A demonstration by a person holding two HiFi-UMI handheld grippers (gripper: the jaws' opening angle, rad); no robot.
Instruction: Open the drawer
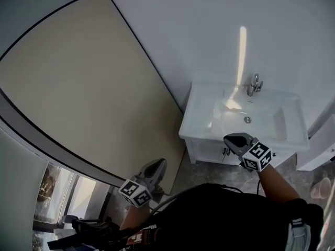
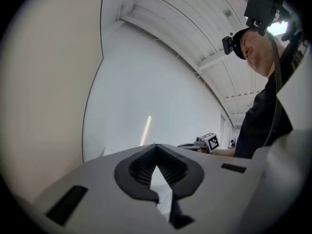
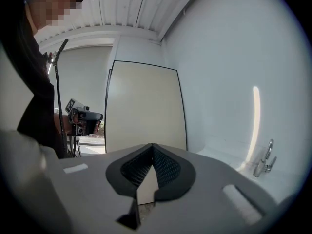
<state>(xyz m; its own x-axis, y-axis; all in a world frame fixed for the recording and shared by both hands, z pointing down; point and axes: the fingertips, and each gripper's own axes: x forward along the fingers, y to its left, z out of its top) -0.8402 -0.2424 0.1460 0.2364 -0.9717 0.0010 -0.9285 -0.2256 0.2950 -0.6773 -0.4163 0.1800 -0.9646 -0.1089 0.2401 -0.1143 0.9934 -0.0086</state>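
- Person's dark sleeves and torso [image 1: 225, 218]: fill the bottom of the head view, one arm reaching to each claw.
- Left claw [image 1: 158, 165]: lower centre of the head view, over the foot of the door. Its own view shows the ribbed pads [image 2: 168, 167] meeting at the tip, jaws together, nothing between them.
- Right claw [image 1: 234, 138]: right of centre, its marker cube [image 1: 257, 156] behind it. Jaws together and empty, with the tip overlapping the vanity front in the picture. Contact cannot be told.
- Floor [image 1: 207, 175]: grey, stone-patterned, showing between the person and the vanity.
- Drawer [image 1: 209, 151]: white front under the basin, right of centre, lying flush with the cabinet. A small dark handle [image 1: 226, 151] sits just beside the right claw's tip.
- Vanity top [image 1: 293, 132]: white, with a rectangular basin [image 1: 261, 120] and its drain [image 1: 247, 120].
- Faucet [image 1: 254, 84]: chrome, upright at the back edge of the basin.
- Door [image 1: 78, 82]: large beige panel with a dark edge, filling the left half of the frame.
- Wall [image 1: 209, 25]: plain white, bearing a narrow vertical streak of light [image 1: 242, 51] above the faucet.
- Ceiling [image 3: 126, 9]: white ribbed panels, at the top of the right gripper view.
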